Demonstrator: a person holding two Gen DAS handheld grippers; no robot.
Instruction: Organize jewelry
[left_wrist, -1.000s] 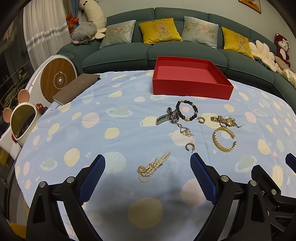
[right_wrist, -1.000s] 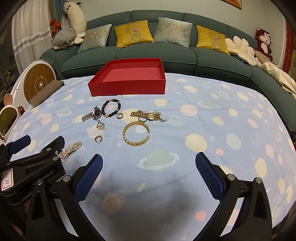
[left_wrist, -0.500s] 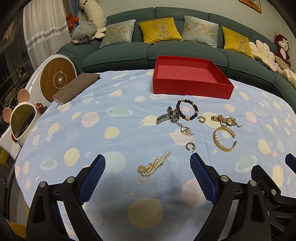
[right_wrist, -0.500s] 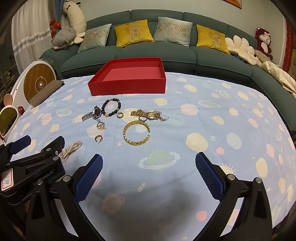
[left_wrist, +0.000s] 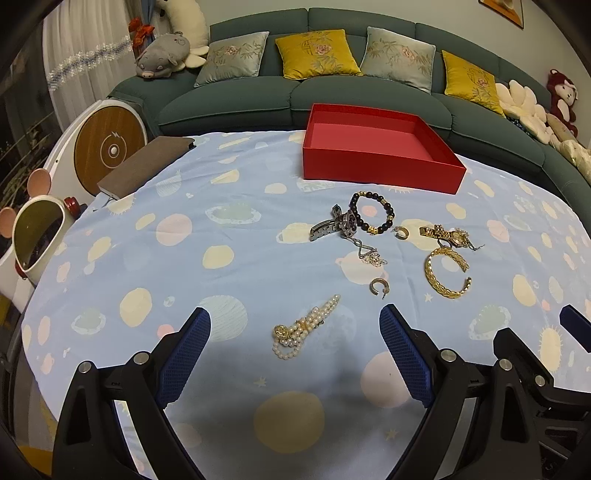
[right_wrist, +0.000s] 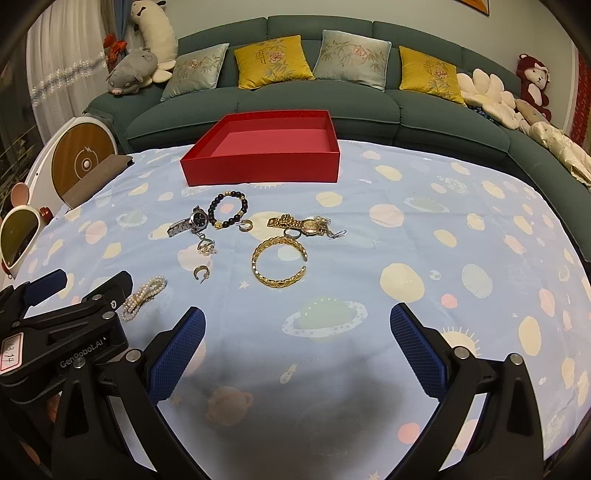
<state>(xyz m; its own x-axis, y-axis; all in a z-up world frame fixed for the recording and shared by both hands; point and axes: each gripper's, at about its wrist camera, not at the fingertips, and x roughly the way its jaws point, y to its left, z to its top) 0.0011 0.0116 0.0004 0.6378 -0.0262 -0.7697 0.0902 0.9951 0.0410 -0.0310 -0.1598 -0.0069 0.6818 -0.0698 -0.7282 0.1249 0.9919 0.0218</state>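
Note:
An empty red box (left_wrist: 380, 147) (right_wrist: 266, 147) stands at the table's far side. Loose jewelry lies before it: a pearl bracelet (left_wrist: 306, 326) (right_wrist: 144, 293), a gold cuff bangle (left_wrist: 447, 273) (right_wrist: 279, 262), a dark bead bracelet (left_wrist: 373, 214) (right_wrist: 229, 210), a silver watch (left_wrist: 334, 225) (right_wrist: 190, 223), a gold watch (left_wrist: 448, 234) (right_wrist: 301, 223), two small hoop earrings (left_wrist: 378, 286) (left_wrist: 400, 232) and a silver chain (left_wrist: 369, 254). My left gripper (left_wrist: 295, 350) is open and empty, just short of the pearl bracelet. My right gripper (right_wrist: 297, 350) is open and empty, short of the bangle.
The table wears a blue cloth with planet prints (left_wrist: 184, 240). A green sofa with cushions (left_wrist: 317, 55) runs behind it. A brown notebook (left_wrist: 147, 166) lies at the table's left edge. A round white and wood device (left_wrist: 107, 147) and a mouse-eared bin (left_wrist: 37, 232) stand to the left.

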